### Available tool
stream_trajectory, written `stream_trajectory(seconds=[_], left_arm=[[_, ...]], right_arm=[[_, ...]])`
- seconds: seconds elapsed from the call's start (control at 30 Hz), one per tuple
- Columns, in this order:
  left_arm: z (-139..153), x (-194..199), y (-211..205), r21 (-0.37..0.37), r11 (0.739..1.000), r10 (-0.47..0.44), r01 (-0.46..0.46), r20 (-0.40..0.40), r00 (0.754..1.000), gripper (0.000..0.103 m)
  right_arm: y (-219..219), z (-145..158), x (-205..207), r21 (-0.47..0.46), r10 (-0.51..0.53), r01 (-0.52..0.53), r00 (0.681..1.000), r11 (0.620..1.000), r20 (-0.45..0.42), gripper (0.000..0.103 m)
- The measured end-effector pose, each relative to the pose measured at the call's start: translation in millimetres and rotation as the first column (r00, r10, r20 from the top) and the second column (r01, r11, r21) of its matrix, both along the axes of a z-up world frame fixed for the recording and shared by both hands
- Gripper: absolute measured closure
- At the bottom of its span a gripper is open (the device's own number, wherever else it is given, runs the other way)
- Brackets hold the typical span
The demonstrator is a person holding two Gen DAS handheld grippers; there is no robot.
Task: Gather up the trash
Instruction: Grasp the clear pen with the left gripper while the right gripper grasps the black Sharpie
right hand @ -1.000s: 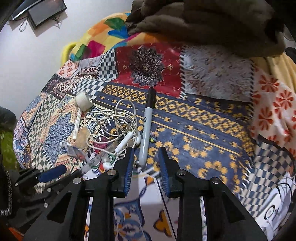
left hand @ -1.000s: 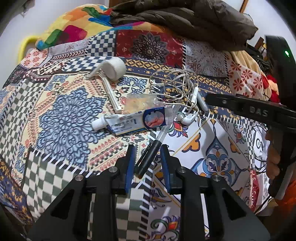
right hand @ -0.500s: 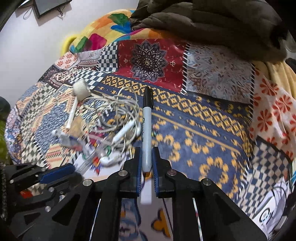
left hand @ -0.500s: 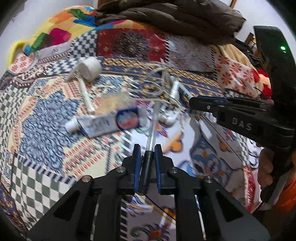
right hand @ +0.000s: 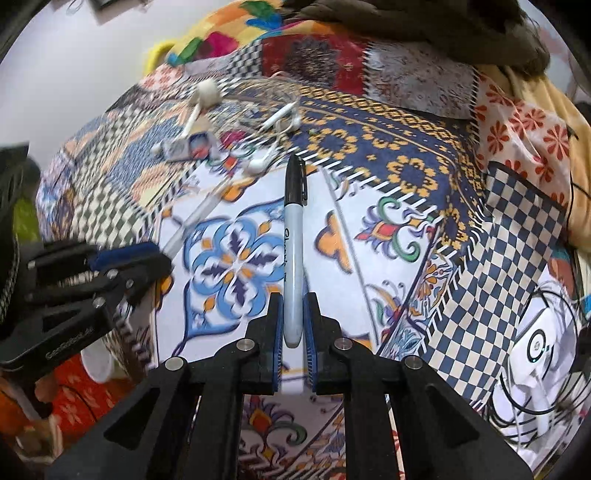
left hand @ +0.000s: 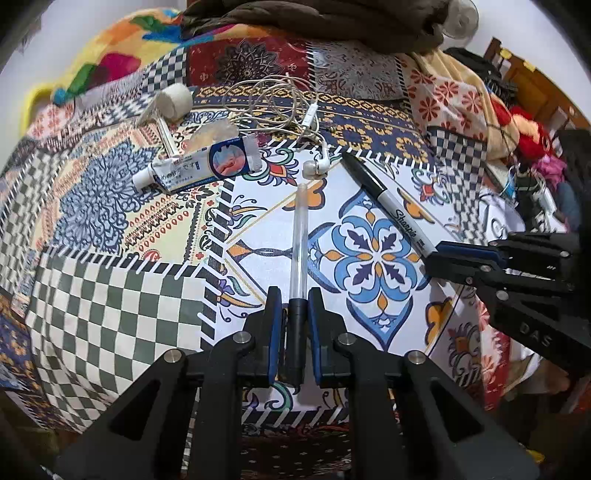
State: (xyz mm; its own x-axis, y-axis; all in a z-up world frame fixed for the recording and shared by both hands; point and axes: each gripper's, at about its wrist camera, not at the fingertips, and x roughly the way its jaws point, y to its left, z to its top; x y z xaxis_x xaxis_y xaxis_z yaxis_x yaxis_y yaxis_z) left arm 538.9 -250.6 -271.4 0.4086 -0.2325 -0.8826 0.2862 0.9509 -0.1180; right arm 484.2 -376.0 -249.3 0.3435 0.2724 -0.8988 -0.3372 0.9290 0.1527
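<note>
My left gripper [left hand: 295,299] is shut on a clear-barrelled pen [left hand: 299,236] and holds it above the patterned bedspread [left hand: 110,295]. My right gripper [right hand: 293,306] is shut on a Sharpie marker [right hand: 293,229] with a black cap, also lifted. The marker [left hand: 391,206] and the right gripper [left hand: 480,258] show at the right of the left wrist view. The left gripper [right hand: 125,258] with its pen shows at the left of the right wrist view. A squeezed ointment tube [left hand: 199,166], tangled white earphones [left hand: 280,107] and a white roll [left hand: 173,99] lie on the bed.
A dark jacket [left hand: 314,18] is heaped at the far end of the bed. A colourful pillow [left hand: 110,55] lies at the back left. Clutter and white cables [right hand: 539,350] sit off the bed's right side.
Both grippers closed on their pens, lifted them off the bed and pulled back toward the near edge. The tube and earphones stay where they were.
</note>
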Motion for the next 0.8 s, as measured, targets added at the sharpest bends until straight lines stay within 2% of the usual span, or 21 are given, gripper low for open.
stream_trajectory(seconds=[0.13,0.23,0.4,0.5,0.57,0.63,0.7,0.8], left_arm=[[-0.5,3.5,-5.6,0.037,0.999,-0.012,0.011,0.018,1.0,0.09],[-0.9,8.3,-6.5,0.03,0.999,-0.014,0.013,0.015,1.0,0.09],[-1.1,10.6,-7.8,0.05,0.999,-0.017,0.016,0.012,1.0,0.095],[-1.1,12.4,-5.1,0.027,1.0,0.006,-0.005,-0.003,1.0,0.095],[-0.8,15.6,-0.9,-0.011,0.999,0.032,-0.032,-0.028,0.999,0.095],[0.6,16.9,3.5,-0.04,0.997,0.056,-0.058,-0.051,0.997,0.095],[6.8,12.7,3.6,-0.045,0.997,0.059,-0.061,-0.038,0.998,0.095],[26.0,1.8,2.8,-0.051,0.997,0.054,-0.054,-0.002,0.999,0.096]], right_arm=[[4.1,-2.0,7.8,0.005,-0.006,0.006,1.0,1.0,-0.019,0.09],[8.9,-2.9,18.0,0.033,-0.008,0.01,0.998,0.999,-0.056,0.087],[18.9,-2.5,24.4,-0.017,-0.019,0.019,1.0,1.0,-0.008,0.087],[25.8,-2.9,24.4,-0.049,-0.014,0.016,0.999,0.999,0.039,0.087],[28.5,-2.4,24.6,-0.074,-0.01,0.014,0.999,0.997,0.052,0.092],[26.7,-1.5,26.1,-0.059,-0.016,0.018,0.999,0.998,0.034,0.092],[22.7,1.4,26.8,-0.028,-0.034,0.034,0.999,0.999,0.009,0.093],[18.1,15.4,22.6,0.007,-0.061,0.061,0.998,0.998,0.021,0.093]])
